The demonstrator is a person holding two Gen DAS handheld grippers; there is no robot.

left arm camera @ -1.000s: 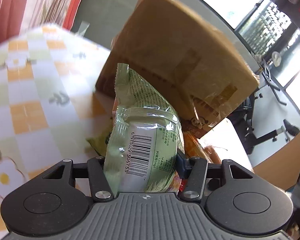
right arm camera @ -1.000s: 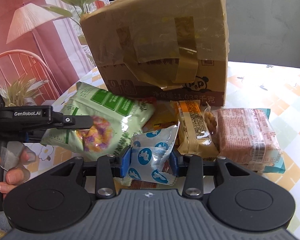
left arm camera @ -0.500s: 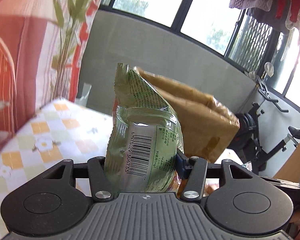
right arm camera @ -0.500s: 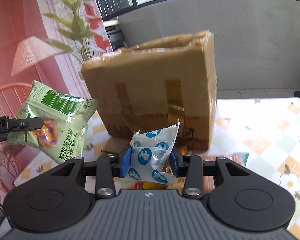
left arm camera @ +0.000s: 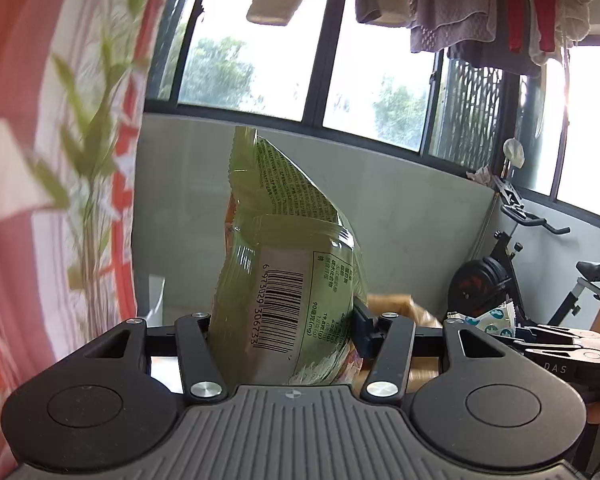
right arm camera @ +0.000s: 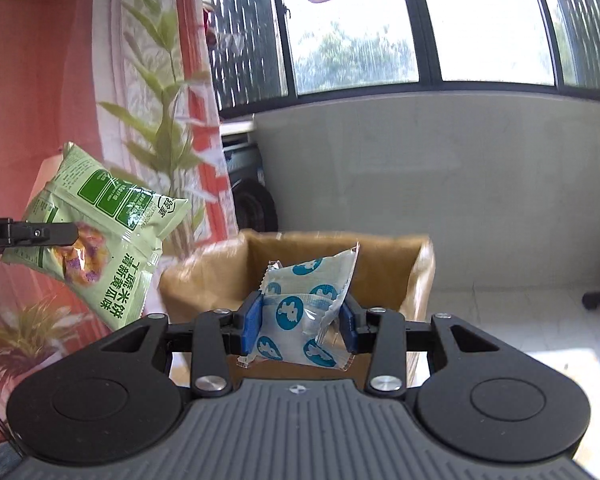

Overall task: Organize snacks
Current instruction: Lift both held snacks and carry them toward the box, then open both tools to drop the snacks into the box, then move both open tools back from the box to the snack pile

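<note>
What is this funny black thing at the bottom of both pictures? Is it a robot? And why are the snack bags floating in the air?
It is not a robot. A person holds a pinching tool in each hand, and each tool carries a small camera looking out along its two fingers. That is why the black shape fills the bottom of both pictures.

One picture comes from the left gripper. It pinches a green snack bag, so the bag is held, not floating. You can see its barcode.

The other comes from the right gripper, whose blue pads squeeze a small white packet with blue pictures. Off to the side you see the green bag again, held by the other tool.

Below and beyond the packet stands an open cardboard box. No table shows here.
</note>
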